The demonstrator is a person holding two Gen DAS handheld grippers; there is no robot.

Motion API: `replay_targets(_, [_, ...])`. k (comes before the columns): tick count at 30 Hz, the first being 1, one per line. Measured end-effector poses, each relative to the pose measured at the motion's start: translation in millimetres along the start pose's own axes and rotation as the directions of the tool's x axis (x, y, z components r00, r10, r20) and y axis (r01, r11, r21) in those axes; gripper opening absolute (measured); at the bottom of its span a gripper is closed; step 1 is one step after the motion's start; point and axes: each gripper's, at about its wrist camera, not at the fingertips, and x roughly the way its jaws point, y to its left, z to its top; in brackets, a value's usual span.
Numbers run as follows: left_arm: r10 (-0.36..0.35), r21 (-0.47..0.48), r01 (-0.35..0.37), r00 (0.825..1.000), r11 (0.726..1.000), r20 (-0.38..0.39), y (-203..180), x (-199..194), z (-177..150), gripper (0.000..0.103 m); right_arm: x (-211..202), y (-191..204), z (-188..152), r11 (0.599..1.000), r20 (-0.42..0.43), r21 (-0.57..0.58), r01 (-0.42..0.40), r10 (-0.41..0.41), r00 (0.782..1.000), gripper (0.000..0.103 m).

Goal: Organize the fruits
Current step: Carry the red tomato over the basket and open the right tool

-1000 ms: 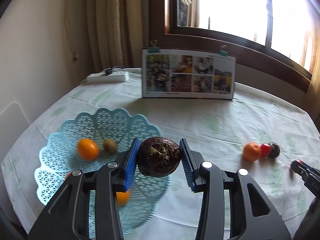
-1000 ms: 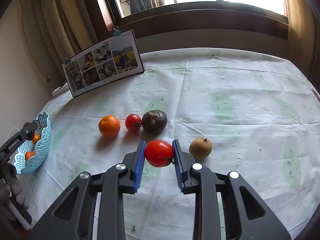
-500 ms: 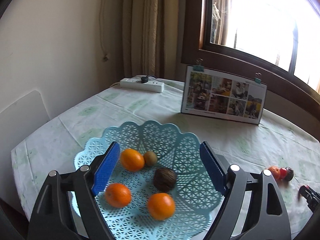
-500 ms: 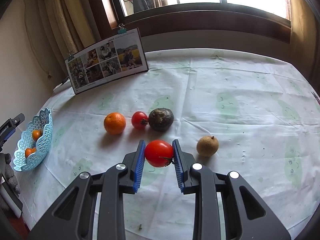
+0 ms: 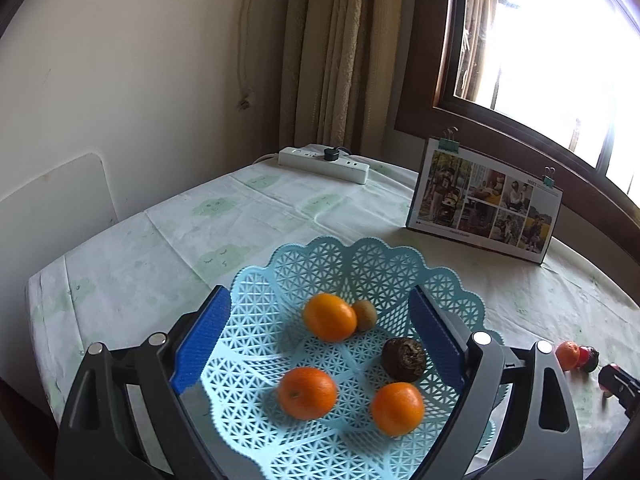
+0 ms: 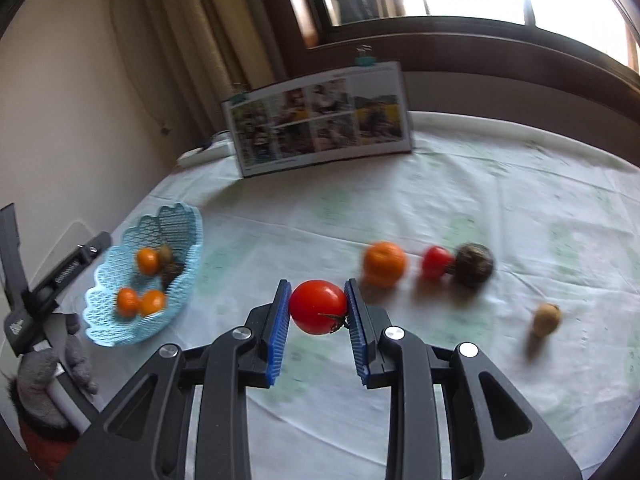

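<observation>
A light blue lattice basket [image 5: 360, 268] [image 6: 180, 220] holds three oranges [image 5: 330, 317], a small kiwi [image 5: 365, 314] and a dark wrinkled fruit [image 5: 403, 359]. My left gripper [image 5: 320, 336] hangs wide open over the basket, holding nothing. My right gripper [image 6: 318, 306] is shut on a red tomato [image 6: 318, 306], lifted above the cloth. On the table to its right lie an orange [image 6: 384, 262], a second tomato [image 6: 436, 261], a dark fruit [image 6: 474, 265] and a brown kiwi-like fruit [image 6: 546, 319].
A photo board [image 5: 484, 200] [image 6: 320, 120] stands at the back by the window. A white power strip [image 5: 324, 159] lies near the curtain. The round table's edge falls away at the left. A gloved hand [image 6: 44, 376] holds the left gripper's body.
The left gripper opened and let the dark wrinkled fruit drop into the basket, then drew closer over it. The right gripper swung left toward the basket with the tomato still held.
</observation>
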Motion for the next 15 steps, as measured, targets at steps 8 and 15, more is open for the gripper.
replay_targets(8, [0.025,-0.045,-0.025,1.000,0.999,-0.006,32,0,-4,0.091,16,84,6,0.980,-0.046,-0.112,-0.163,0.159,0.986,0.028])
replay_targets(15, [0.042,-0.080,-0.043,0.999,0.996,-0.009,55,-3,-6,0.092,33,145,-4,0.947,-0.108,-0.187,-0.263,0.246,0.963,0.028])
